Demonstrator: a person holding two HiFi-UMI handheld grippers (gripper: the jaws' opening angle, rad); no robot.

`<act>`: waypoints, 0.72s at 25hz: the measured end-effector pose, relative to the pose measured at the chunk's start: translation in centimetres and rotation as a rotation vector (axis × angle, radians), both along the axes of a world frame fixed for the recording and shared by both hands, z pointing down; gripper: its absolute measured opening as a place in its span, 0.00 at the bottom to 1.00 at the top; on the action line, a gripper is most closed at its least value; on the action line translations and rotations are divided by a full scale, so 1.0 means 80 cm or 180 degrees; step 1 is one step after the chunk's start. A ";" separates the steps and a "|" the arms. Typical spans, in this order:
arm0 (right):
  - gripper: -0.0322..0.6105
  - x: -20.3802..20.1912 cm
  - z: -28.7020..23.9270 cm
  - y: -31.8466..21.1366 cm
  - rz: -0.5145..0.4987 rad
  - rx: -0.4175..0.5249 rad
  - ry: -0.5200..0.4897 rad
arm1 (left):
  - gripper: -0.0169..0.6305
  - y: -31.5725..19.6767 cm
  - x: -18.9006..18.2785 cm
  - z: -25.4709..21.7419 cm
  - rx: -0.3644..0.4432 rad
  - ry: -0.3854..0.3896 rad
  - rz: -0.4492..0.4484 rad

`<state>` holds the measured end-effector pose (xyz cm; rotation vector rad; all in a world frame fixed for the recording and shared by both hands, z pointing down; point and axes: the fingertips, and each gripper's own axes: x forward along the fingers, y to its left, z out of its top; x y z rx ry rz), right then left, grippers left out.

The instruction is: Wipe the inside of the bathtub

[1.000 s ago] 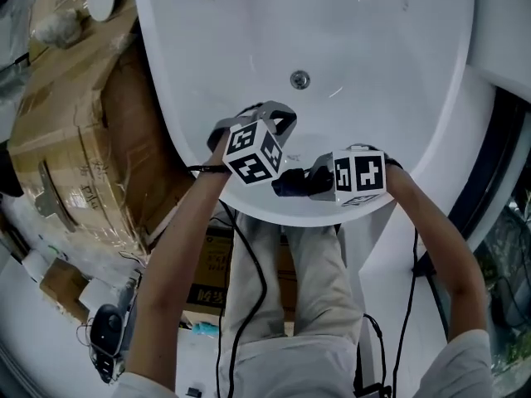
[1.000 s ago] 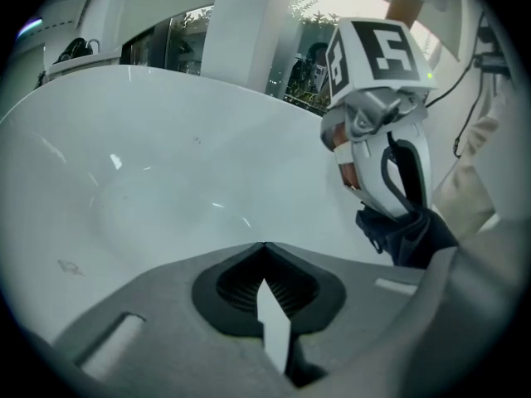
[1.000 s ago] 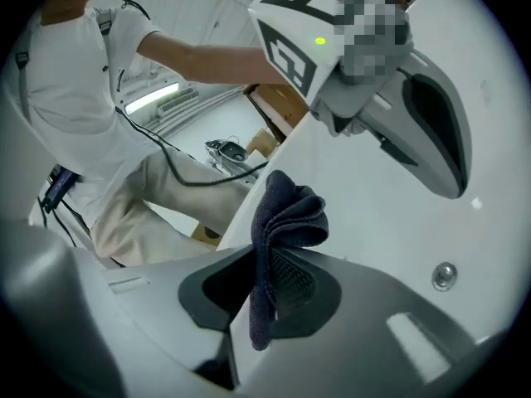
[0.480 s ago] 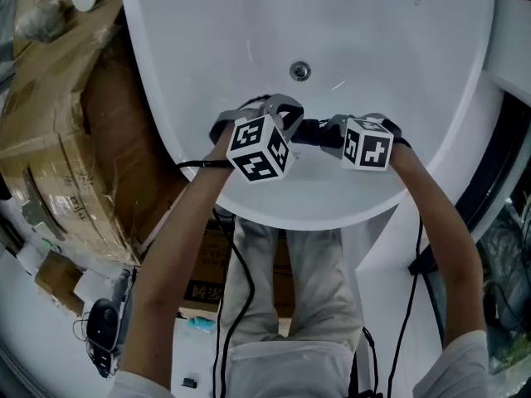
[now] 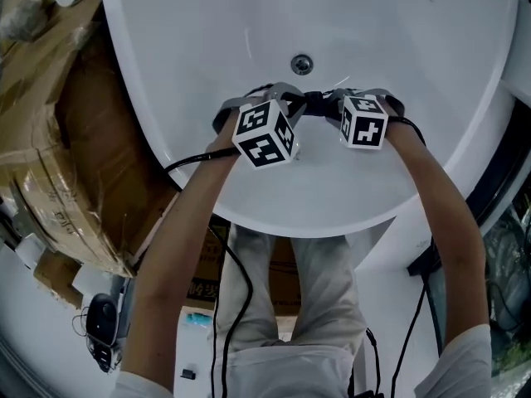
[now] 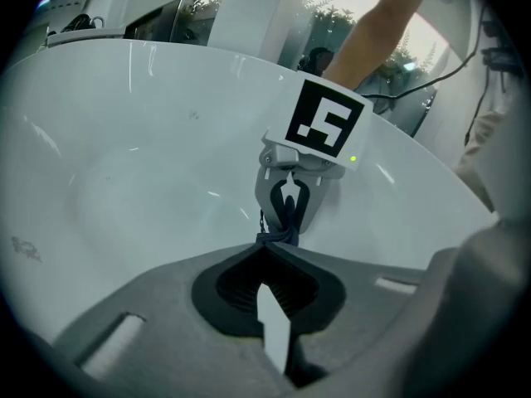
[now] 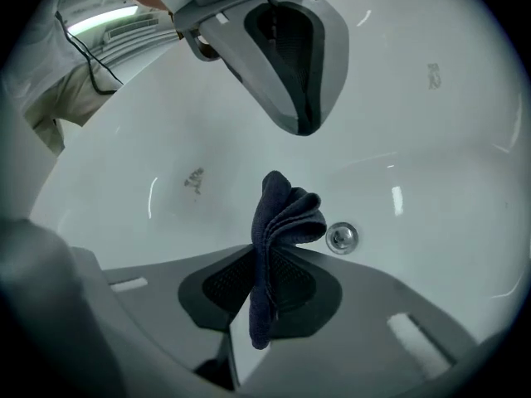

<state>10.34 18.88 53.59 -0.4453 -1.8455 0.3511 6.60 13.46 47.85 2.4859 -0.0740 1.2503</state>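
The white bathtub (image 5: 207,31) fills the top of the head view, with its metal drain (image 5: 301,63) just beyond both grippers. My right gripper (image 5: 330,104) is shut on a dark blue cloth (image 5: 314,104), which hangs folded over the tub's floor. In the right gripper view the cloth (image 7: 286,214) sticks up out of my right gripper (image 7: 265,284), next to the drain (image 7: 341,237). My left gripper (image 5: 284,102) is shut and holds nothing, its tip facing the cloth. The left gripper view shows the right gripper (image 6: 287,199) head-on with the cloth (image 6: 280,229) in it.
Cardboard boxes wrapped in plastic (image 5: 50,139) stand against the tub's left side. The person's legs (image 5: 282,305) are at the tub's near rim (image 5: 315,222). Cables (image 5: 228,305) trail down from the grippers. A dark frame (image 5: 498,164) runs along the right.
Both grippers have moved from the tub's near rim farther in toward the drain. The right gripper carried the cloth along and now sits close beside the left one.
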 end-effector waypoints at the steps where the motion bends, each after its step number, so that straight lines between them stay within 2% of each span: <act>1: 0.12 0.001 0.008 -0.003 -0.0040 0.0024 0.0020 | 0.02 0.000 0.001 0.006 -0.0007 -0.0009 0.0017; 8: 0.12 0.004 0.066 -0.016 -0.0347 0.0277 0.0116 | 0.02 0.005 0.009 0.047 -0.0016 -0.0099 0.0181; 14: 0.12 0.006 0.098 -0.010 -0.0407 0.0349 0.0149 | 0.02 0.018 0.010 0.080 0.0106 -0.0265 0.0450; 18: 0.12 0.014 0.122 0.000 -0.0706 0.0464 0.0167 | 0.02 0.031 0.011 0.103 0.0058 -0.0316 0.0566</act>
